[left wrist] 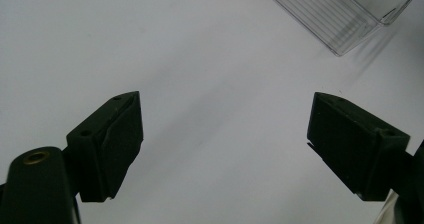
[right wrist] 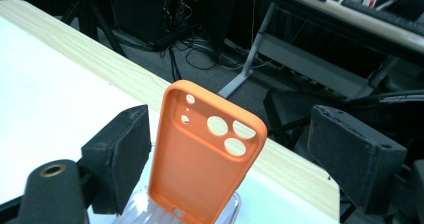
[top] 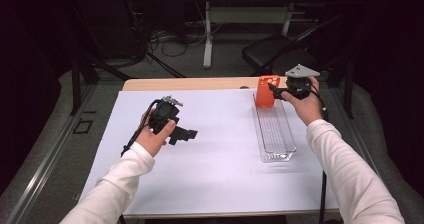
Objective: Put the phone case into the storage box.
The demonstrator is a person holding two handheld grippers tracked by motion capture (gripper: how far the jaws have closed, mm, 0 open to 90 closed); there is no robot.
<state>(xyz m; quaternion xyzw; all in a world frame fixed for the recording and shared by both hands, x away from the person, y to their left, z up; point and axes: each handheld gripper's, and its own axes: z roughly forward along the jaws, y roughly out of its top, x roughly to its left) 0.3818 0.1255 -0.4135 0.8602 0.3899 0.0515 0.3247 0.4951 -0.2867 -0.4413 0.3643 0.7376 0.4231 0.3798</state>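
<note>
An orange phone case (top: 264, 91) stands upright at the far end of a clear plastic tray (top: 275, 134) on the right of the table. In the right gripper view the orange phone case (right wrist: 205, 154) rises between the jaws, its camera cut-outs at the top. My right gripper (right wrist: 230, 154) is open: one jaw is close beside the case, the other well apart. In the high view the right gripper (top: 274, 90) sits level with the case. My left gripper (top: 187, 134) hangs open over the white sheet, left of centre, with nothing between its jaws (left wrist: 225, 134). The tray's near end (left wrist: 340, 14) lies beyond it.
A white sheet (top: 210, 154) covers most of the wooden table (top: 190, 83). Behind the table are a black chair (top: 270, 51), a white table leg (top: 207, 39) and cables on the floor. A second desk (right wrist: 350, 14) stands farther back.
</note>
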